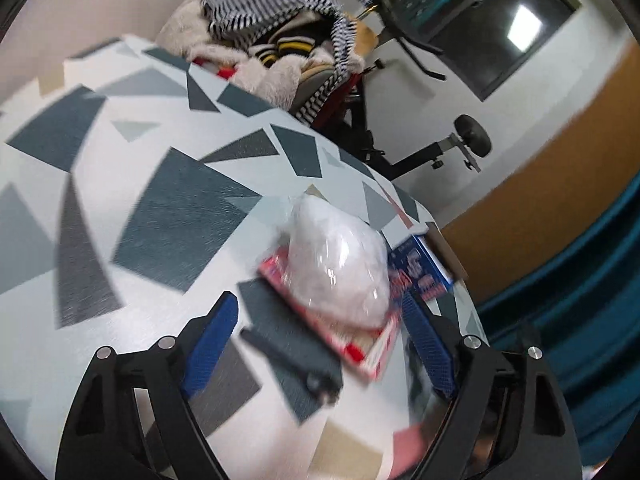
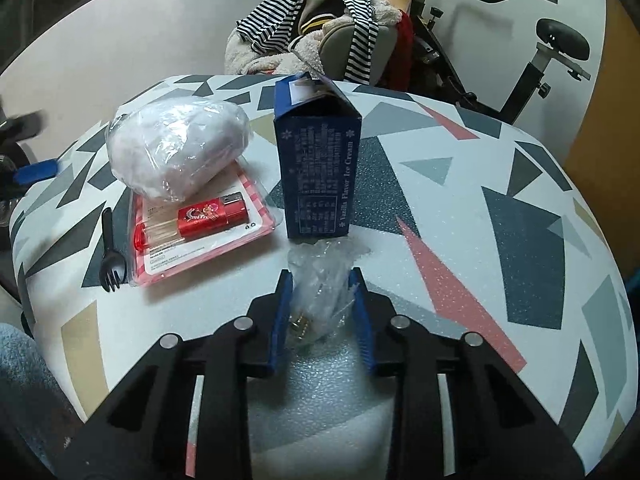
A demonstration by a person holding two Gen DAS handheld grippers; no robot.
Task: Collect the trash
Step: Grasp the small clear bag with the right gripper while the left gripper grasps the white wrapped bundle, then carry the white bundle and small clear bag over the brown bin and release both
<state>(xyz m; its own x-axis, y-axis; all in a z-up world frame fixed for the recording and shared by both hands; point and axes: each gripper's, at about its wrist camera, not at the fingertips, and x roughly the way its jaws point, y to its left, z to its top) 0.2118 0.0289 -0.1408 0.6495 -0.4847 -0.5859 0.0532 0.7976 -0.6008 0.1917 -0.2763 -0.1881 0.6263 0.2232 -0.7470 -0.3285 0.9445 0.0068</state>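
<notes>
Clear plastic, a crumpled wrapper (image 2: 320, 280), sits clenched between the blue pads of our right gripper (image 2: 322, 280), just before the blue carton (image 2: 318, 160). We judge the first pickup made; next comes lifting it clear without tipping the carton. Our left gripper (image 1: 320, 312) stands wide, unclosed, around the white bag (image 1: 340, 264) lying on the red pack (image 1: 360, 344); beside it lies the fork (image 2: 109, 254).

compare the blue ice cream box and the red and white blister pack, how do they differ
The blue ice cream box stands upright; the red and white blister pack lies flat. The box has nothing on top; the pack has a clear bag of white stuff resting on it. Both sit on the patterned table, ungripped.
</notes>
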